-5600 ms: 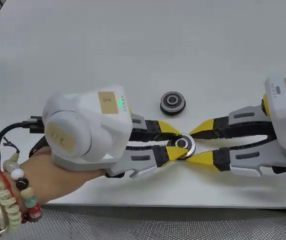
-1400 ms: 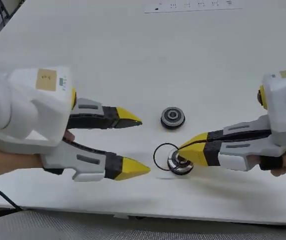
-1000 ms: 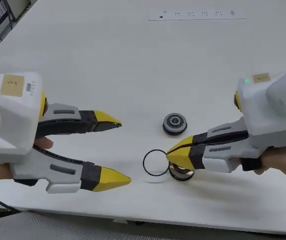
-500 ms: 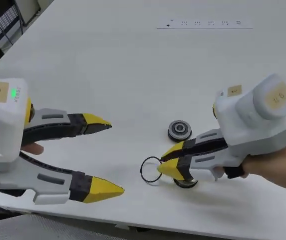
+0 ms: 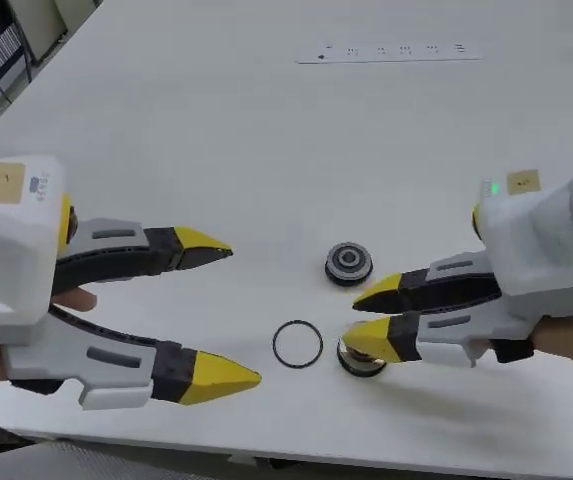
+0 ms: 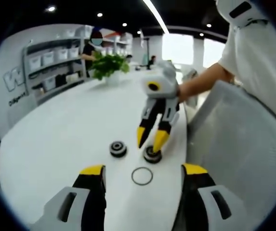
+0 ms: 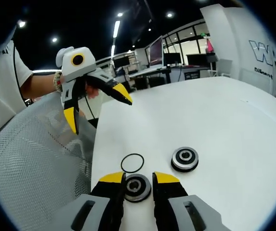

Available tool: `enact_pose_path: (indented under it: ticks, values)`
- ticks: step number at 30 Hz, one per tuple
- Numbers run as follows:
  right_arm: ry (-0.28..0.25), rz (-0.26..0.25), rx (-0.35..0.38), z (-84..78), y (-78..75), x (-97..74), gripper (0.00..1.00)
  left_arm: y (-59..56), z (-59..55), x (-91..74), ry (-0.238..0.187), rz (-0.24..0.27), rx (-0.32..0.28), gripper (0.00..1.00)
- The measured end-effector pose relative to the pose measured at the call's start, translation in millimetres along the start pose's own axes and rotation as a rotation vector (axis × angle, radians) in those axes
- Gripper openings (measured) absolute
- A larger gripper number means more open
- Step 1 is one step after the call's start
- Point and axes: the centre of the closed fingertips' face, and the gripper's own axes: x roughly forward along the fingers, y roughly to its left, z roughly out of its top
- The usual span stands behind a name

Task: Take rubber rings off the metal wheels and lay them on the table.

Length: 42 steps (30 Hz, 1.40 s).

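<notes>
**1 ring down, 1 wheel left to strip**

A loose rubber ring (image 5: 297, 343) lay flat on the table (image 5: 266, 130), just beside the stripped wheel (image 7: 137, 187) and touching neither pair of tongs. The right tongs (image 5: 364, 318) hovered over that wheel with their jaws a narrow gap apart and appeared to grip nothing. In the right gripper view the wheel sat just ahead, between the 2 yellow tips. The left tongs (image 5: 224, 312) were spread wide and empty, off to the left of the ring. A second wheel (image 5: 348, 262) stood near, farther up the table, and its dark rim suggested that its ring was on.

By this reading, 1 ring had been removed and laid down. The step in hand was the change-over to the second wheel. The next move would call for 1 pair of tongs to pin that wheel by its body. The other pair would catch the thin rubber at the rim and peel it clear, without nudging the loose ring or rolling the wheel away.
</notes>
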Motion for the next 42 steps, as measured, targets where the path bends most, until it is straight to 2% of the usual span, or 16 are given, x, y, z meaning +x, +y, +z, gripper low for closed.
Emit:
enact_pose_path:
  ticks: [4,10,13,16,21,24,27,33,37,41,42]
  values:
    - [-0.017,-0.015,0.007,-4.5,-0.7,-9.0,0.22,-1.0,9.9,11.1,-0.016,-0.020,0.015,0.63]
    - [-0.022,-0.035,0.024,-14.2,-0.9,-14.9,0.26,-2.9,15.2,30.2,0.003,-0.043,0.054,0.57]
    - [-0.019,-0.032,0.026,-19.3,2.8,-15.4,0.28,-9.2,21.2,42.3,-0.001,-0.077,0.063,0.55]
    - [-0.006,-0.040,0.006,-24.4,3.0,-14.1,0.28,-12.2,22.2,53.9,0.011,-0.091,0.082,0.52]
    - [-0.001,-0.041,-0.019,-27.0,4.6,-11.0,0.28,-17.8,19.5,71.9,0.036,-0.114,0.113,0.44]
    - [0.008,-0.043,-0.035,-29.5,4.7,-9.1,0.28,-23.2,13.5,80.5,0.057,-0.144,0.124,0.37]
    - [0.012,-0.046,-0.051,-30.5,4.6,-8.1,0.27,-24.4,6.6,87.7,0.077,-0.153,0.122,0.34]
    - [0.014,-0.049,-0.085,-30.1,5.0,-6.0,0.23,-23.6,-5.6,98.8,0.106,-0.147,0.086,0.25]
    - [0.024,-0.053,-0.107,-32.2,4.6,-4.2,0.21,-23.2,-9.2,102.5,0.112,-0.139,0.075,0.20]
    - [0.030,-0.056,-0.113,-33.8,4.2,-3.4,0.19,-22.5,-15.4,104.2,0.135,-0.127,0.077,0.15]
    - [0.030,-0.057,-0.113,-34.0,3.9,-3.2,0.19,-22.2,-14.6,103.7,0.127,-0.122,0.083,0.15]
